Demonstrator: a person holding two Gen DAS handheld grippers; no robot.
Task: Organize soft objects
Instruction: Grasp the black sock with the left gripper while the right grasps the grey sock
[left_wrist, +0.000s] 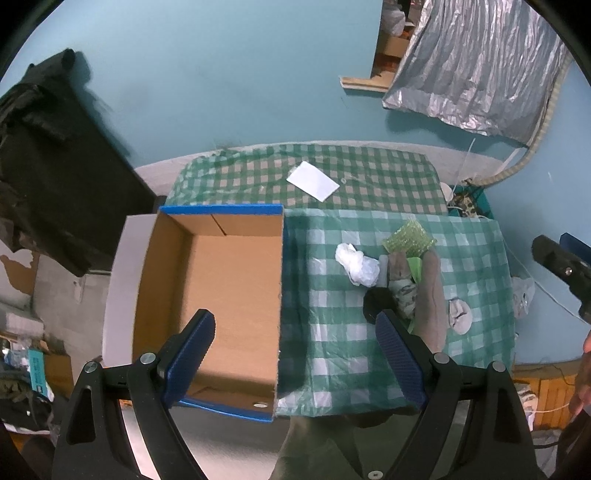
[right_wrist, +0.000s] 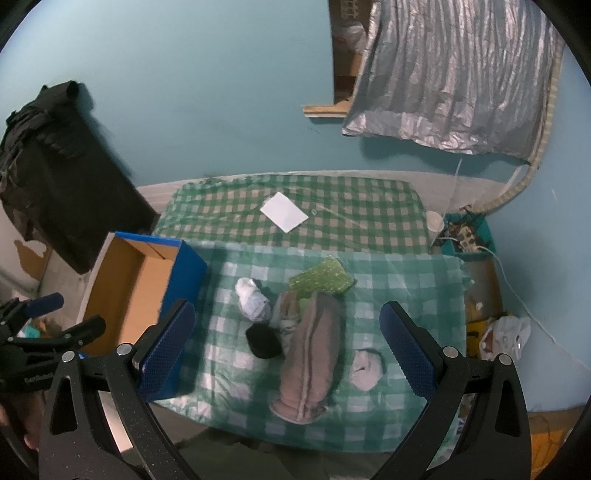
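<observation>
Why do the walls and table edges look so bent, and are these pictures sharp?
Both views are fisheye: the checkered tablecloth edge bows and dark corners ring the frame. Left wrist view: the cardboard box is fairly crisp. Right wrist view: the rolled grey cloth looks softly blurred. Light is dim and bluish in both.

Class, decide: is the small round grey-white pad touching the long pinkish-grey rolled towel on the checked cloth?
Apart. The right wrist view shows a strip of green checked cloth between the small round grey-white pad and the long pinkish-grey rolled towel.
</observation>
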